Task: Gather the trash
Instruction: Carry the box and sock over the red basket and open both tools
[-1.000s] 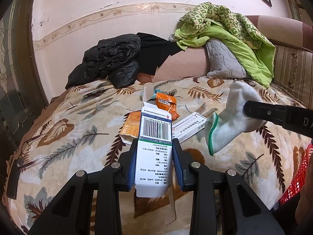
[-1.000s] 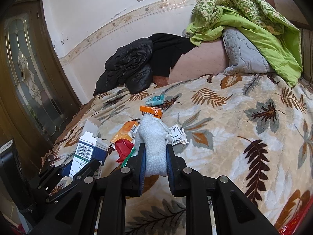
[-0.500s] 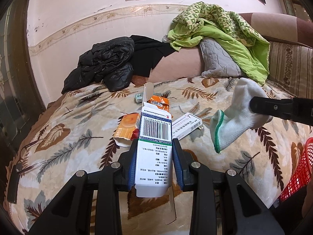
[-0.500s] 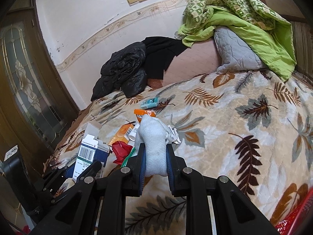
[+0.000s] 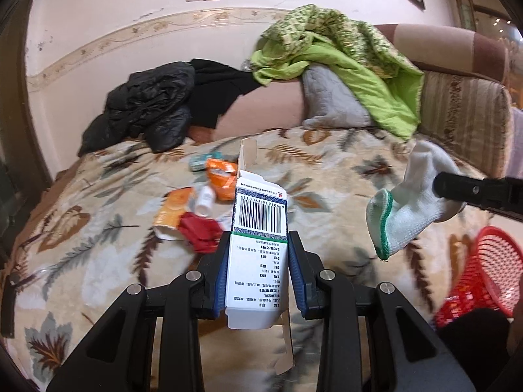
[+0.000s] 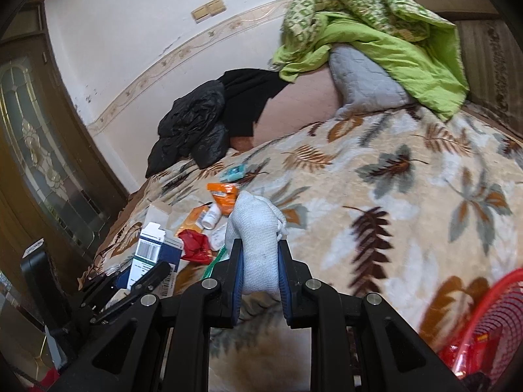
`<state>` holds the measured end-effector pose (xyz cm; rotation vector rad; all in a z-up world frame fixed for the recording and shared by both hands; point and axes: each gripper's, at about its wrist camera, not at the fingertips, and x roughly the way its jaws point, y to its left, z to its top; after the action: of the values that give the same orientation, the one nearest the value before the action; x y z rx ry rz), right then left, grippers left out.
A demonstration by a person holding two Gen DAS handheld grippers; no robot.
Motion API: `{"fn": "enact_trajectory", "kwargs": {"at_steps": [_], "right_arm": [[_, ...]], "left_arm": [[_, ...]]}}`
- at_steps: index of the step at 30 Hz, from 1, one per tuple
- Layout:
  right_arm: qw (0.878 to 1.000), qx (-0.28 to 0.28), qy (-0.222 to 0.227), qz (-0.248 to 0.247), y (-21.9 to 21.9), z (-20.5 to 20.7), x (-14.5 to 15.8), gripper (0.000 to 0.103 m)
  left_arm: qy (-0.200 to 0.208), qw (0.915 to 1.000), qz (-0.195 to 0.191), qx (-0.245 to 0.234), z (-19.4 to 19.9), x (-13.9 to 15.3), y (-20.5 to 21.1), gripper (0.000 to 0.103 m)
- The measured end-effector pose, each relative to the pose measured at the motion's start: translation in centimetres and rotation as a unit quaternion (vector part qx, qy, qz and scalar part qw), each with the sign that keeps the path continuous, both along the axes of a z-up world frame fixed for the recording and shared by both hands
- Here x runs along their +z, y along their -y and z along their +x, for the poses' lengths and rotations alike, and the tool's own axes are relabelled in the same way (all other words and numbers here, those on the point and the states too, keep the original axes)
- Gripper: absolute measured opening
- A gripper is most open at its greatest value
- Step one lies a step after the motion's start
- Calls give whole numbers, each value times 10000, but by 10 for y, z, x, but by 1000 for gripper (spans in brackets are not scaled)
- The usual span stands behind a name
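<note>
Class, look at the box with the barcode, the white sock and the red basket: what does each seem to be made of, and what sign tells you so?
Box with the barcode: thin printed cardboard, slightly glossy; creased open flaps.
White sock: knitted fabric, probably cotton, matte; ribbed weave, limp drape.
Red basket: likely moulded plastic, shiny; stiff lattice of holes.

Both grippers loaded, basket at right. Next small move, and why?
Probably carry the right gripper on toward the red basket and let go over it. Its jaws are shut on the white sock, the basket sits at its lower right, and the left gripper, shut on the barcode carton, is farther away.
</note>
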<state>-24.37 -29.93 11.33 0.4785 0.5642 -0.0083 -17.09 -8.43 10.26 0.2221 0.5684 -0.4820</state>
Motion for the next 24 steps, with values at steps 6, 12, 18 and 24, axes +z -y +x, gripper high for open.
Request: {"fn": "enact_trajectory", "kwargs": {"at_steps": [6, 12, 18, 24], "right_arm": [[9981, -613, -1, -34, 50, -53, 9, 21], [9910, -1321, -203, -32, 102, -111, 1, 21], [9825, -1818, -409, -40, 138, -158, -9, 20], [9764, -2093, -530, -72, 157, -187, -16, 21]], "left_arm": [[-7, 9977, -105, -667, -31, 14, 32, 31], [-128, 9903, -116, -1382, -58, 21, 77, 31], [-304, 9792, -129, -2004, -84, 27, 118, 31], [-611, 9620, -83, -2662, -111, 29, 165, 31]]}}
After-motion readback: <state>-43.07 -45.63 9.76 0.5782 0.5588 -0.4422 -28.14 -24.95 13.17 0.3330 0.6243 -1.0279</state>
